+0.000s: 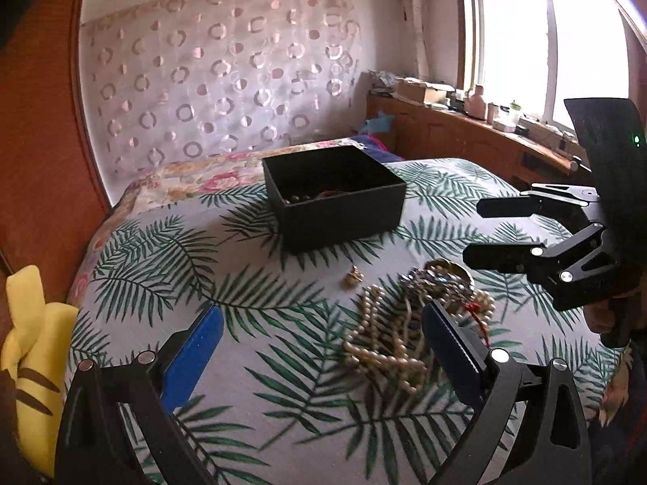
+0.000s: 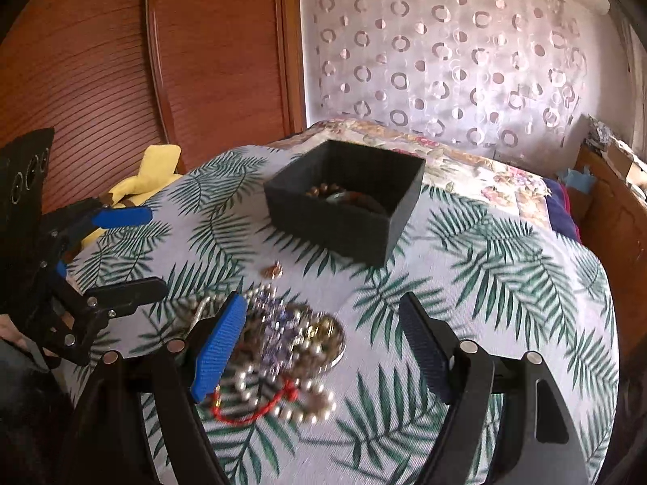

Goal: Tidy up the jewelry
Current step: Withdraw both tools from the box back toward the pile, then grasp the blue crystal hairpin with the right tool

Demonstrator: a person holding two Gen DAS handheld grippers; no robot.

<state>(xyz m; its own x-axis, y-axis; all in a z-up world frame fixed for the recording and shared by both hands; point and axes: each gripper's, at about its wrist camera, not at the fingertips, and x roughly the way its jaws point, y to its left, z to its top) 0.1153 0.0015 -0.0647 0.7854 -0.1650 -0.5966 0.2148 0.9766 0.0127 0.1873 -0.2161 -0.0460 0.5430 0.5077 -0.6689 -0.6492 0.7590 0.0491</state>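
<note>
We see a small gold trinket (image 1: 353,277) lying between the black box (image 1: 334,198) at 12 o'clock and the jewelry pile (image 1: 408,323). Our left gripper (image 1: 323,347) and right gripper (image 2: 323,347) hover released over the leaf-print bedspread (image 1: 283,343); a yellow plush (image 1: 28,347) sits at 9 o'clock.

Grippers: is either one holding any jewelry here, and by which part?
Nothing is held. The left gripper and right gripper are both open over the jewelry pile, which lies on the leaf-print cloth.
</note>
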